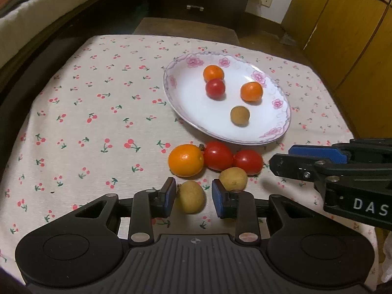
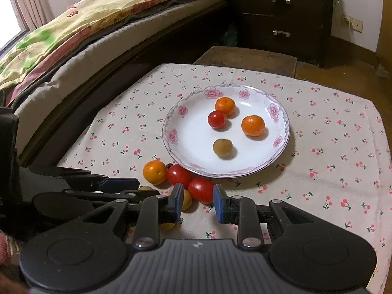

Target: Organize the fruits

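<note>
A white floral plate (image 1: 191,103) (image 2: 196,152) holds two oranges, a red tomato (image 1: 215,88) and a brown longan (image 1: 239,115). In front of it on the cloth lie an orange (image 1: 185,160), two tomatoes (image 1: 218,155) (image 1: 248,162) and two yellow-brown longans. My left gripper (image 1: 193,196) is open with its pads on either side of the near longan (image 1: 191,197), not touching it. My right gripper (image 2: 198,202) is open, just in front of a tomato (image 2: 201,189); it also shows in the left wrist view (image 1: 281,158).
The table carries a cherry-print cloth (image 1: 98,122). A bed with a colourful quilt (image 2: 73,36) runs along the left. A dark drawer chest (image 2: 281,17) stands behind, and a wooden stool (image 2: 245,58) is at the table's far edge. Wooden cabinets (image 1: 343,24) are at the right.
</note>
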Demonstrator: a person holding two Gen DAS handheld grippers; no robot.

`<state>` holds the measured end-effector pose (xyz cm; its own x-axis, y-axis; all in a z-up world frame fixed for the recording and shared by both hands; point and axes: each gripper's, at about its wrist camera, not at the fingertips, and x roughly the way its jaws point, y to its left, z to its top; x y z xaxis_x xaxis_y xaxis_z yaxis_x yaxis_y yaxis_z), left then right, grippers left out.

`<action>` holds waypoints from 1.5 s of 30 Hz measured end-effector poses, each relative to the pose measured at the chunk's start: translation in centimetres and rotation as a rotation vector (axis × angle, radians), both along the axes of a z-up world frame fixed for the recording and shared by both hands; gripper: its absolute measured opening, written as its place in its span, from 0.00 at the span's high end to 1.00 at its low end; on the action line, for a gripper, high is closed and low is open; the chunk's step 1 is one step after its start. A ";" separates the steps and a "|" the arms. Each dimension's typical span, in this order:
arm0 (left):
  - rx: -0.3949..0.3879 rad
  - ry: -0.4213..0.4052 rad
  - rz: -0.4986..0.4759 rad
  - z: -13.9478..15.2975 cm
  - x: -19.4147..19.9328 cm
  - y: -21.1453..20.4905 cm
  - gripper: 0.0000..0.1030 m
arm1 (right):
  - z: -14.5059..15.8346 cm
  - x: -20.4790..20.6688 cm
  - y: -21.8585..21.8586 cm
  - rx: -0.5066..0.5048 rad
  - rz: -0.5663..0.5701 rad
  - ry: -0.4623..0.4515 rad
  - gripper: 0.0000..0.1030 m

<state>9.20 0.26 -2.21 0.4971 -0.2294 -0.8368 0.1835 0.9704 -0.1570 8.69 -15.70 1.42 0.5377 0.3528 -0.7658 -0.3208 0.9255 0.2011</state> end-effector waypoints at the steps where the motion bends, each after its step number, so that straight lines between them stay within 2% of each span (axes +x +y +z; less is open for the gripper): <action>1: 0.006 0.003 0.005 -0.1 0.0 0.1 0.62 | -0.1 0.0 0.1 -0.001 0.002 0.002 0.73; 13: 0.017 0.009 0.011 -0.4 0.0 0.2 0.66 | -1.0 -0.5 1.2 -0.012 0.037 0.042 0.73; 36: -0.003 0.027 0.059 -0.3 -0.2 3.1 0.66 | -4.1 0.2 4.5 -0.023 0.100 0.125 0.72; 45: 0.010 0.042 0.050 -0.7 -0.1 2.8 0.64 | -4.2 -0.1 4.5 -0.044 0.101 0.112 0.73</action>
<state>9.07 3.03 -2.89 0.4726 -0.1970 -0.8590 0.1283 0.9797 -0.1542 8.60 -11.21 -2.82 0.4117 0.3651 -0.8350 -0.3903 0.8986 0.2005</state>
